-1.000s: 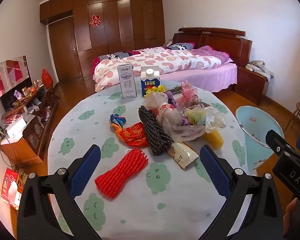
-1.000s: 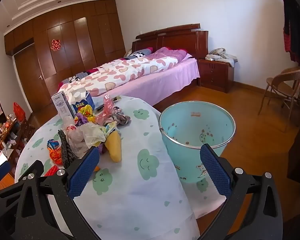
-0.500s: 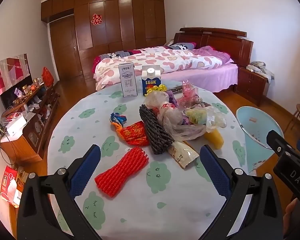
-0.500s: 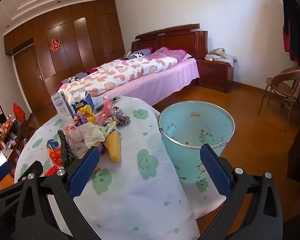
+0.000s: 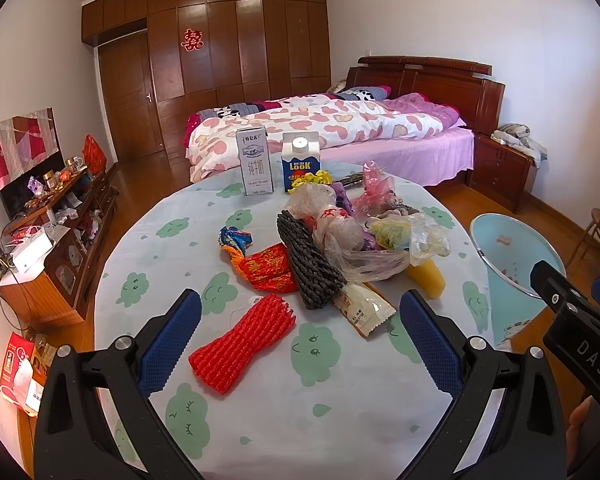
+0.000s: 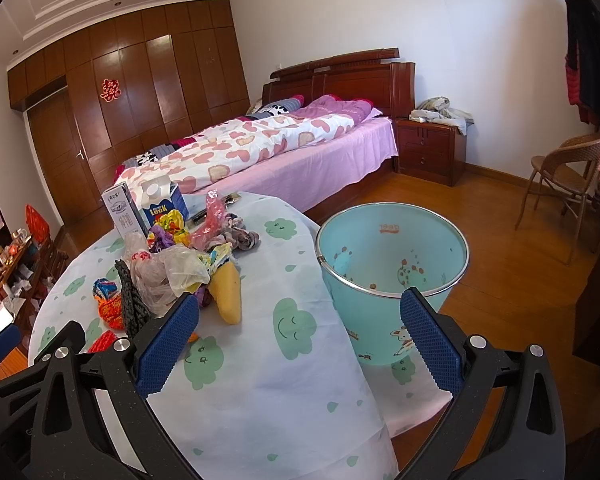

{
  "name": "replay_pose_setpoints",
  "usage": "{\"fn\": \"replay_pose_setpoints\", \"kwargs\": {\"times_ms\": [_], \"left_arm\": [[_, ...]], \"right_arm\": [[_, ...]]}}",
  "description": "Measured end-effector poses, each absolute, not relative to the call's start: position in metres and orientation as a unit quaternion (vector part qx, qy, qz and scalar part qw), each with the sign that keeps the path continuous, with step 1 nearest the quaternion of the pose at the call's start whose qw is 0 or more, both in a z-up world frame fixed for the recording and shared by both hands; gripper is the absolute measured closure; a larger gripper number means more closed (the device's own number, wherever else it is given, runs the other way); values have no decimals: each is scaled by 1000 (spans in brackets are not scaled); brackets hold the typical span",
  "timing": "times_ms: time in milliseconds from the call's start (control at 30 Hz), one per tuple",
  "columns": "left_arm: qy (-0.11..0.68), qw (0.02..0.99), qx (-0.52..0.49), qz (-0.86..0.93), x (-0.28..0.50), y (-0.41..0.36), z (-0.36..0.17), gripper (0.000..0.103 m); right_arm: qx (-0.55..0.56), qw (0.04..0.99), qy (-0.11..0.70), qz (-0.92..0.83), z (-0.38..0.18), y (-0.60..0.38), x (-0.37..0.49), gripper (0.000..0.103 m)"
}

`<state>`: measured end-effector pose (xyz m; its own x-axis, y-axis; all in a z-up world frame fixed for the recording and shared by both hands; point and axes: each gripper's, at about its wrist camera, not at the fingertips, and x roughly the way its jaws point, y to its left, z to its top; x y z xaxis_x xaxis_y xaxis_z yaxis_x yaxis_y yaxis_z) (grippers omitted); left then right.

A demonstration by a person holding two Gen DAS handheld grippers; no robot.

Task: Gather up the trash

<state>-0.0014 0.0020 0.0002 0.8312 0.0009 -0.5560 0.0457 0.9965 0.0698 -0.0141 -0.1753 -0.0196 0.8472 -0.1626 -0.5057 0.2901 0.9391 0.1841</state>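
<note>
On the table (image 5: 340, 408): trash pile (image 5: 340, 240) at 12 o'clock.
Left gripper (image 5: 300, 336): jaws spread wide, empty, above red foam net (image 5: 242, 346).
Right gripper (image 6: 300, 336): wide apart, empty.
Bin (image 6: 392, 280): teal, at 1 o'clock beside the table.

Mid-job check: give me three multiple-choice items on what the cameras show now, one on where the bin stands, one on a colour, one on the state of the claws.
1. Where is the blue bin?
A. on the table
B. on the floor beside the table
C. on the bed

2. What colour is the foam net nearest the left claw?
A. red
B. white
C. green

3. What state are the left claw and right claw in?
A. both shut on trash
B. one open, one shut
C. both open, holding nothing

Key: 1 B, the bin stands on the wooden floor at the edge of the table. 2 A, the net is bright red. 3 C, each wrist view shows blue pads wide apart with nothing between.
</note>
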Motion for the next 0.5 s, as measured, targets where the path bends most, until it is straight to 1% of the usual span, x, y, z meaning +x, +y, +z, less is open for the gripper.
{"fn": "replay_pose_setpoints", "kwargs": {"times_ms": [500], "left_arm": [[289,956,39,-11,-1,2,0,6]], "right_arm": [[127,953,249,-118,-19,-176,-15,4]]}}
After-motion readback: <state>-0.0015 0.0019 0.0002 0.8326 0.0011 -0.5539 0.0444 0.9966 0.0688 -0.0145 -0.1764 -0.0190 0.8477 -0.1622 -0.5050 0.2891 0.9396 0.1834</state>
